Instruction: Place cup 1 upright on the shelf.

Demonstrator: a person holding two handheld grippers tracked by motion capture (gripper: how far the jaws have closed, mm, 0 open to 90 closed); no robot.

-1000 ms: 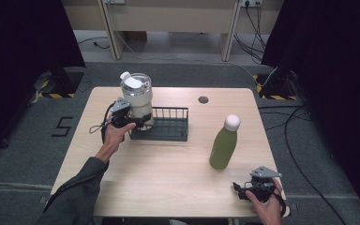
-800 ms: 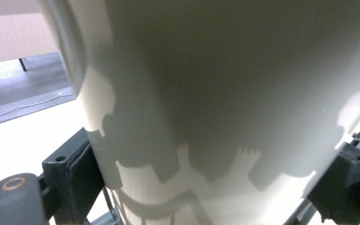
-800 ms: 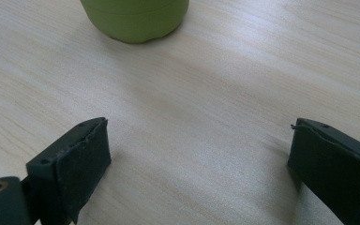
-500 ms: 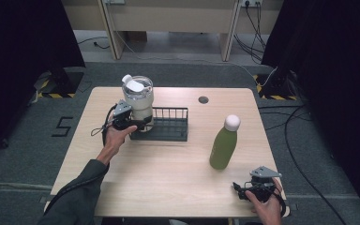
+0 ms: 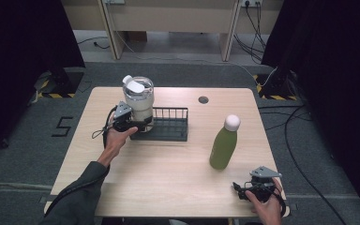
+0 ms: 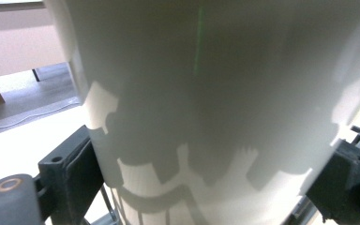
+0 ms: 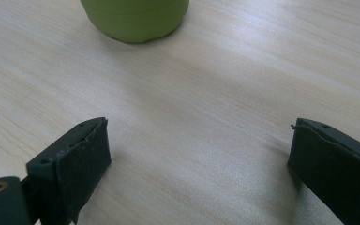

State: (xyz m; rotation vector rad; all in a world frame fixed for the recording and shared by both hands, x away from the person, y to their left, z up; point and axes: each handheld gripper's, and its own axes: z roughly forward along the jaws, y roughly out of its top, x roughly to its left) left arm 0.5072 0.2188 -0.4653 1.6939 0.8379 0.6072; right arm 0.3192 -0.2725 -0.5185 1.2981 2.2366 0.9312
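High view: left gripper (image 5: pixel 138 123) clamped on white tumbler (image 5: pixel 138 99) standing at left end of black wire rack (image 5: pixel 168 126); right gripper (image 5: pixel 243 190) near table (image 5: pixel 168 178) edge. Left gripper view: jaws pinching tumbler's wall. Right gripper view: jaws spread wide over bare wood, green bottle (image 7: pixel 133 18) ahead.

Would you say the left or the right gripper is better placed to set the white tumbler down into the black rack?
Left. The left gripper grips the tumbler at the rack; the right gripper sits open near the green bottle.
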